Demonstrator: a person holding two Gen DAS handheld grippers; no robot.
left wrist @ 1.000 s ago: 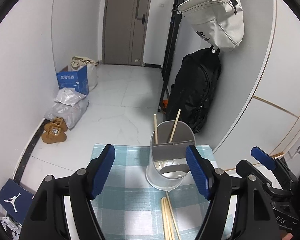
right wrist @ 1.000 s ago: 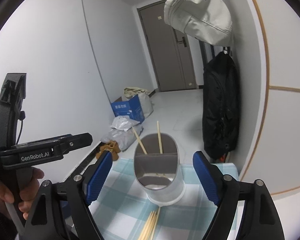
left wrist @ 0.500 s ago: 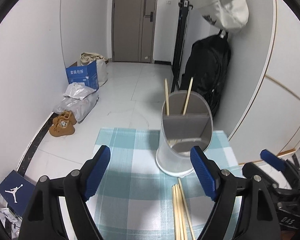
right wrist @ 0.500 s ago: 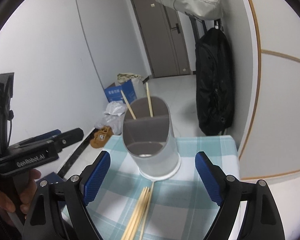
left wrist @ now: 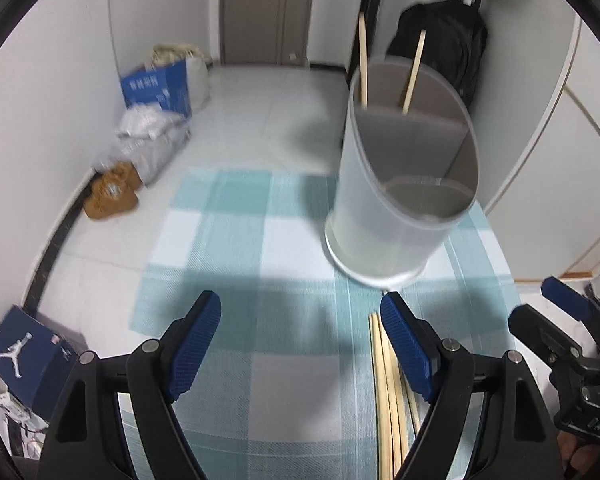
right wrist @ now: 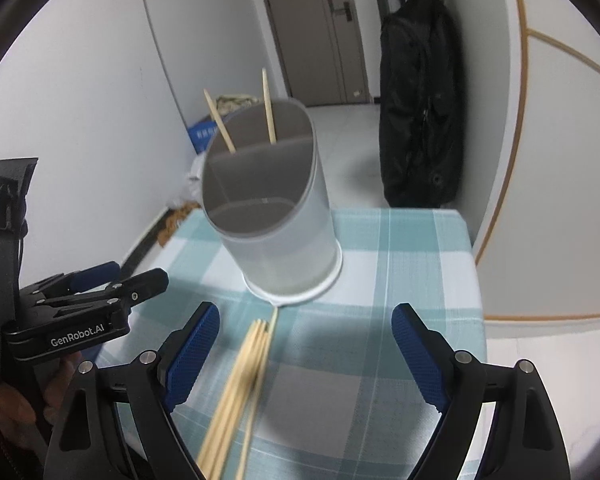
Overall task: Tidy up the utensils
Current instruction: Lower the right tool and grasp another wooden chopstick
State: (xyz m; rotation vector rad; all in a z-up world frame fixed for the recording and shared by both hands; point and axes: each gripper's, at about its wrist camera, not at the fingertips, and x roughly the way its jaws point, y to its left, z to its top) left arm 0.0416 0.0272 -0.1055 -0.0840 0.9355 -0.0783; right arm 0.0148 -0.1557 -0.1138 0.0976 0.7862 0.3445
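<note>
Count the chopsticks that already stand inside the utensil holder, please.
2. Both stand in the back compartment of the utensil holder: the left chopstick leans left, the right chopstick is nearly upright. The divider may hide shorter ones.

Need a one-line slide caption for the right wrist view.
Open right tongs above loose chopsticks on a checked cloth, before a divided holder with two chopsticks standing inside.

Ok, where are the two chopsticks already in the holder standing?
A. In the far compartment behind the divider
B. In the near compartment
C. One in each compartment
A: both upright chopsticks rise from behind the grey divider of the utensil holder; the near compartment shows none.
</note>
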